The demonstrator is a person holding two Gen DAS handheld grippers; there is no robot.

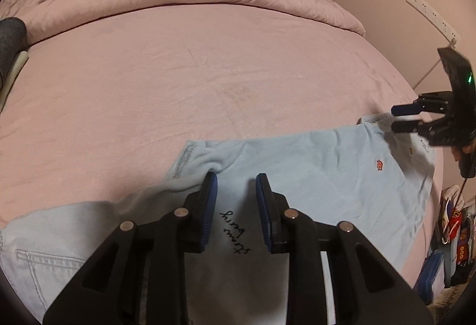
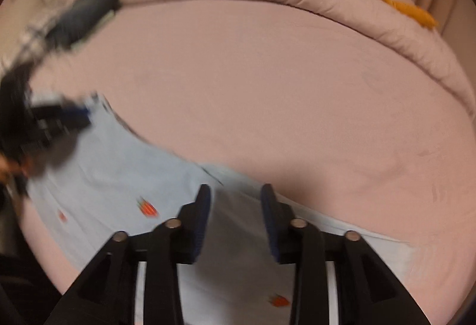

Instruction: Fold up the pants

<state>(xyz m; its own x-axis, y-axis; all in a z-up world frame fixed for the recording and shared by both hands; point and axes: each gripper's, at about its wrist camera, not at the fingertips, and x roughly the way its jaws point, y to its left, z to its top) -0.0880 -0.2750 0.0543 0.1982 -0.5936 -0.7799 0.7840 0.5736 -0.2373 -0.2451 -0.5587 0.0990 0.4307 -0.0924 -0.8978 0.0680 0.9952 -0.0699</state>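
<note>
Left wrist view: light blue pants (image 1: 297, 173) lie on the pink bed (image 1: 178, 81). Left gripper (image 1: 236, 179) fingers apart, left pad touching a fabric fold.

Right wrist view, blurred: right gripper (image 2: 236, 191) fingers apart over the pants (image 2: 119, 176), gripping nothing.

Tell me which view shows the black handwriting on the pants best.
The left wrist view: the handwriting on the pale blue pants sits sharp between the open left gripper fingers. The right wrist view is blurred and shows no writing.
</note>
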